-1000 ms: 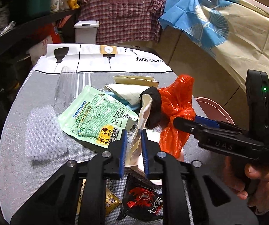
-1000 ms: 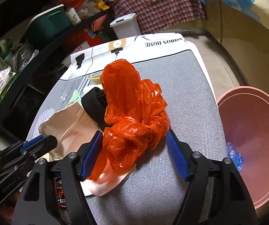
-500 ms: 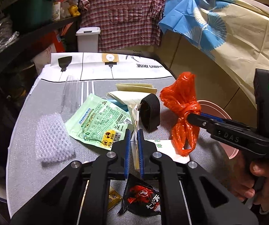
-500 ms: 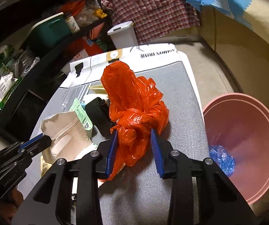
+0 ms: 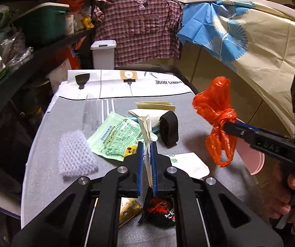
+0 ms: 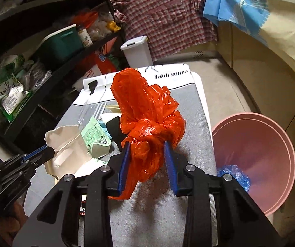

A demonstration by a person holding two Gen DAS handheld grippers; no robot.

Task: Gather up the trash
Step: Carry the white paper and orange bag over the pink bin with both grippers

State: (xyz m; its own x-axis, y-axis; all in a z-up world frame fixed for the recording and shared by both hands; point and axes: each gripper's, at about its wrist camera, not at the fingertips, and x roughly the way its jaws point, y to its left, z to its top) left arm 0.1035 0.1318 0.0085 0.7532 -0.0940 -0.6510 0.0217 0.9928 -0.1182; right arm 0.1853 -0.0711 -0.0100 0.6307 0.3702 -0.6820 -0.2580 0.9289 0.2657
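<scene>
A grey cloth-covered table is filling the middle of a cluttered room, with a white printed sheet lying across its far end. Beyond that end a plaid shirt is hanging next to a blue-and-cream cloth, and a small white lidded bin is standing below the shirt. Dark shelving holding a green box is running along the table's left side. A pink basin is sitting on the floor just off the table's right edge, with a crumpled blue wrapper lying inside it.

On the table a bubble-wrap piece, a green printed pouch, a black pouch and a red-and-black packet are lying scattered.

The left gripper is pinching a cream paper bag above the table's near part, its jaws nearly together on the thin paper. The right gripper is clamping a crumpled orange plastic bag, lifted clear above the table's right side, near the basin.
</scene>
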